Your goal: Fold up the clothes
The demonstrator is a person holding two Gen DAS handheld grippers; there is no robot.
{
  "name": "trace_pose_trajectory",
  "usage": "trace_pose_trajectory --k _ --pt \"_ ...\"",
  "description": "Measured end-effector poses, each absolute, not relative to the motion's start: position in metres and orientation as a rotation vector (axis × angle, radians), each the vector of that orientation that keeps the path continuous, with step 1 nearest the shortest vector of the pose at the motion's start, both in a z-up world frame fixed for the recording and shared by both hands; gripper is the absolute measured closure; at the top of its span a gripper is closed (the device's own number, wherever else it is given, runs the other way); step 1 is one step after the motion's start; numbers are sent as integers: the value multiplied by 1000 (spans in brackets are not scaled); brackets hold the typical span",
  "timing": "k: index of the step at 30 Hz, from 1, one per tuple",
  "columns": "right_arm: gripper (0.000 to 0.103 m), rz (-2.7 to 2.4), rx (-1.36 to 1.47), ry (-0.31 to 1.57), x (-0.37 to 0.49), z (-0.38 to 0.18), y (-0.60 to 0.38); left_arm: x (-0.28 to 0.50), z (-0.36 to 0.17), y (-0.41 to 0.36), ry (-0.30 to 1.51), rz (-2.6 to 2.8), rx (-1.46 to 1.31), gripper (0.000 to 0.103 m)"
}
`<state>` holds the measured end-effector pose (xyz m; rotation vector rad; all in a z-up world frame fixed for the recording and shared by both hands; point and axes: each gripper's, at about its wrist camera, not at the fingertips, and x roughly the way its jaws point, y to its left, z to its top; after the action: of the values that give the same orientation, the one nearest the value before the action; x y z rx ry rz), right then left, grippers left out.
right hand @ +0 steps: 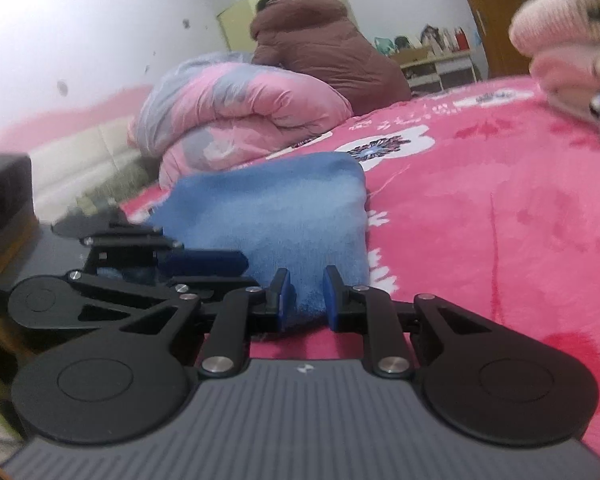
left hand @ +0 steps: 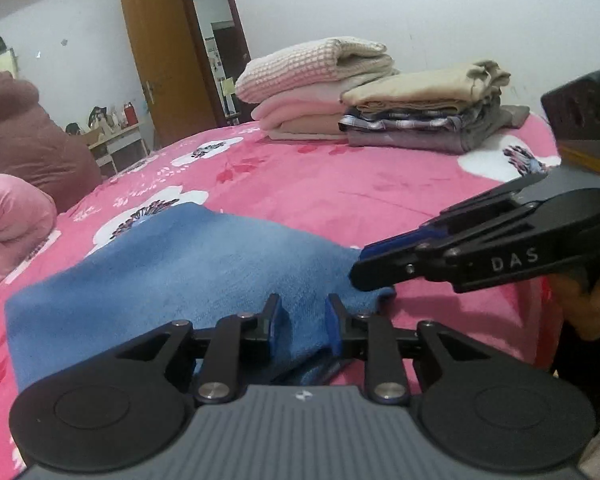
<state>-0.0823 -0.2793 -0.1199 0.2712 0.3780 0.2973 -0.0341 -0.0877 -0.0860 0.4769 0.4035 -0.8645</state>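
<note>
Blue towel [left hand: 172,276] sits pinched in right gripper [right hand: 305,300], left gripper [left hand: 302,322] slightly parted.

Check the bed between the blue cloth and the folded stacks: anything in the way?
Nothing visible. From the blue cloth to the folded stacks there is only bare pink bedspread. The rolled quilt sits off to the side.

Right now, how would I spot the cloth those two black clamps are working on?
Find the pink flowered bed cover. At its near edge, by the grippers, lies a fuzzy blue cloth. It is the only blue piece, lying alone, apart from the stack of folded clothes behind.
</note>
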Motion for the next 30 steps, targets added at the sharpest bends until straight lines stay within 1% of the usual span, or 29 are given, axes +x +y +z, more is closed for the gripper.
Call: trace_pose_trajectory --k 2,7,12,18,21,23,25,27,30 --pt "87 290 262 386 -88 -119 -279 -33 -85 -86 412 -870 466 78" --pt "86 287 403 436 -92 -125 -292 -36 -87 -87 397 -873 487 78" --pt "86 268 407 467 -98 -111 -299 -38 -88 -86 390 -871 483 78" --pt "86 238 463 378 -98 -83 -309 -38 -90 -83 383 -868 461 78" --pt "86 257 434 393 -80 -87 -295 -38 -90 -81 391 -870 450 78" --pt "87 249 401 475 -66 -112 -277 -38 -92 -78 406 -869 426 77" --pt "87 238 412 440 -70 -118 -275 -40 -93 -75 406 -866 399 74" --pt "87 238 450 449 -67 -116 -279 -42 -91 -73 417 -870 368 64" --pt "87 244 447 452 -67 -118 -280 -45 -93 -73 411 -860 346 62"
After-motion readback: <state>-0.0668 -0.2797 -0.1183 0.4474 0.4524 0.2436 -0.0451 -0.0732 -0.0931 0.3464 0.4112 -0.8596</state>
